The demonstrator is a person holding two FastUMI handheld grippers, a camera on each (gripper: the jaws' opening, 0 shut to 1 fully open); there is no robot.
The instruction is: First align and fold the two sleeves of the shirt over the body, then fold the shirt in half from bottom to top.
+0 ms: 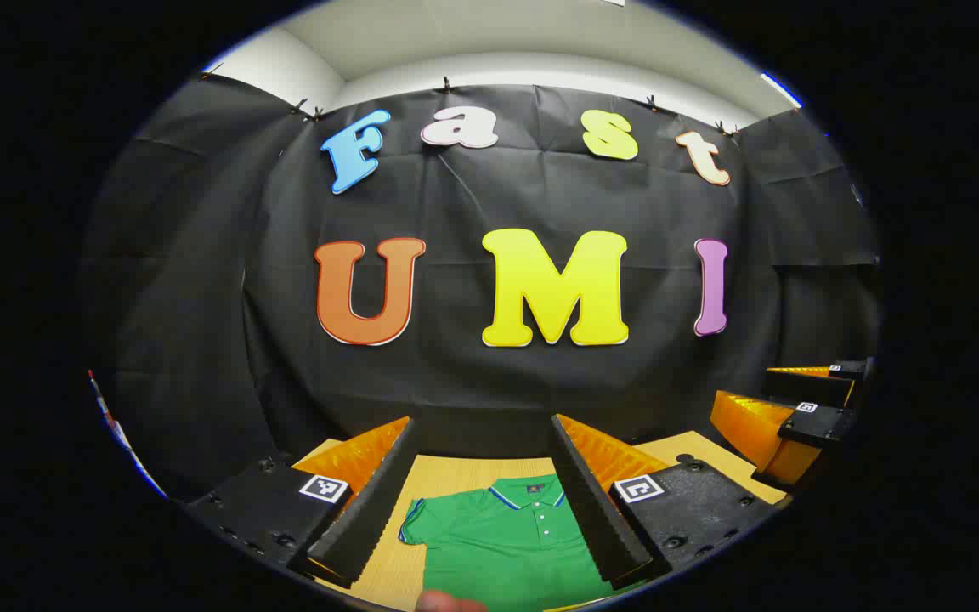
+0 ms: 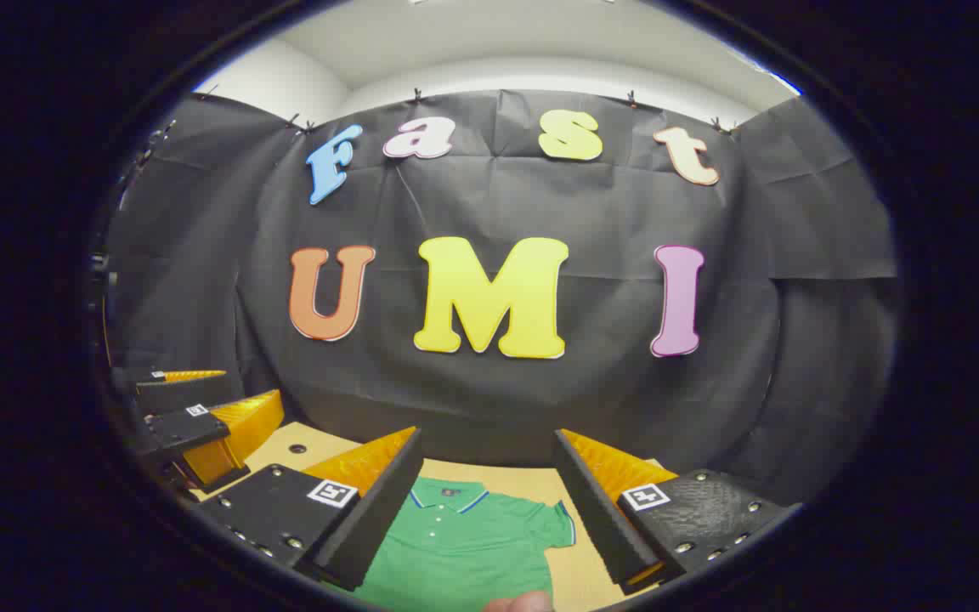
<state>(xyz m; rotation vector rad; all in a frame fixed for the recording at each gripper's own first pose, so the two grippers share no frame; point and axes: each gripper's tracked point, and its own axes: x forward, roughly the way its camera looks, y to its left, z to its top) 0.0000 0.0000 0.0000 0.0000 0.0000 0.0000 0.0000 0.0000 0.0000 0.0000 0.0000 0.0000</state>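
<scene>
Green short-sleeved polo shirt (image 1: 502, 540) lay flat on the pale wooden table (image 1: 455, 472), at 6 o'clock in both views. Left gripper (image 1: 483, 489) and right gripper (image 2: 485, 501) hung above it, jaws wide, holding nothing.

The shirt (image 1: 502, 540) is a bright, even green polo; its collar (image 1: 528, 491) carries a thin blue line with a white edge, and the sleeve cuff (image 1: 407, 523) shows the same blue-and-white trim. A row of small pale buttons (image 1: 546, 520) runs down the placket. In the right gripper view the shirt (image 2: 464, 544) reads the same green, with a small dark mark near the collar. The tabletop (image 1: 455, 476) is a light, warm wood tone with a faint grain. The booth's wall (image 1: 200, 297) is plain black cloth, creased, and above it the room is off-white (image 1: 498, 34).
</scene>
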